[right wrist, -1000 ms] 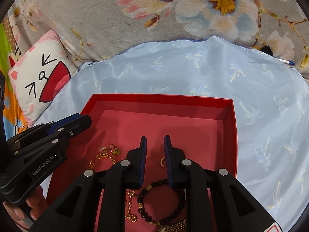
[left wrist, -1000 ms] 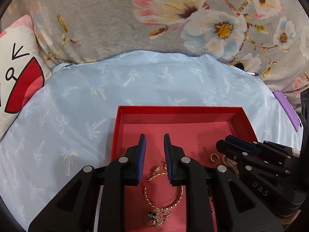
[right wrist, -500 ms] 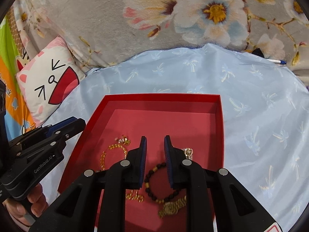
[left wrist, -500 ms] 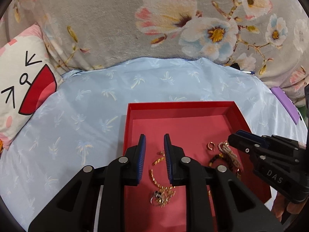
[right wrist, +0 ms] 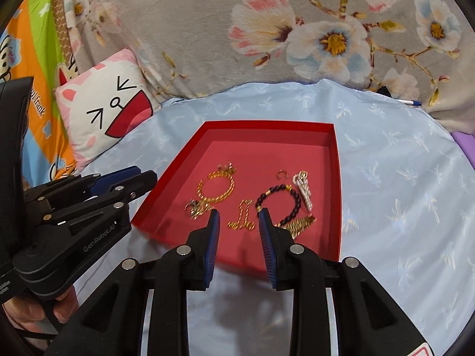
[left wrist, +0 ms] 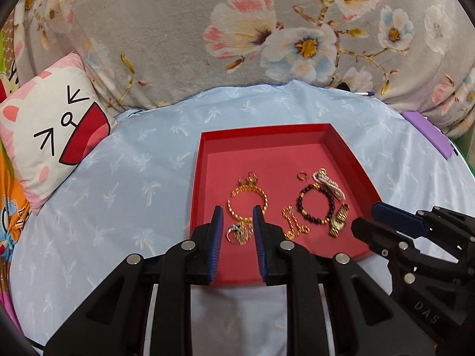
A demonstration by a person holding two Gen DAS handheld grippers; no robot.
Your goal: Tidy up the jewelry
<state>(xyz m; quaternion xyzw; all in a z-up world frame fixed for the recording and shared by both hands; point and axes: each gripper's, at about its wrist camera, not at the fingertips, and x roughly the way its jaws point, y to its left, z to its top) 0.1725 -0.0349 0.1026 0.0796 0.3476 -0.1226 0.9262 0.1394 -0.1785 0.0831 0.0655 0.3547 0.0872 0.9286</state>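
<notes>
The red tray (left wrist: pixel 202 184) sits on the pale blue sheet (left wrist: pixel 118 192), and everything else is placed against it. To the tray's left lies the cat-face cushion (left wrist: pixel 53 130), well clear. Just off the tray's near-left corner hangs the left gripper (left wrist: pixel 236 231), its jaws narrow with nothing pinched between them; seen along its fingers, they frame the small tangle of rings and chain (left wrist: pixel 237 233) in the tray's near-left part. Just beyond that tangle lies the gold chain loop (left wrist: pixel 248 200), then, moving right, the short gold link piece (left wrist: pixel 294 225), the dark bead bracelet (left wrist: pixel 316 204), the white bead strand (left wrist: pixel 328 184) touching it on the far side, and the gold watch (left wrist: pixel 338 222) at its near-right edge. A tiny gold ring (left wrist: pixel 302 175) lies alone toward the tray's far side.

The right gripper (right wrist: pixel 239 231) hovers over the tray's near edge — its jaws have just been opening, a moderate gap now, and nothing is between them; in its own view they bracket the short gold link piece.

The risk here is entanglement: the pieces crowd and touch, so closing on one chain could drag its neighbour along. Thin links may also slip from flat pads, and a low approach could catch the tray's rim and slide it on the slick sheet — scattering everything.
</notes>
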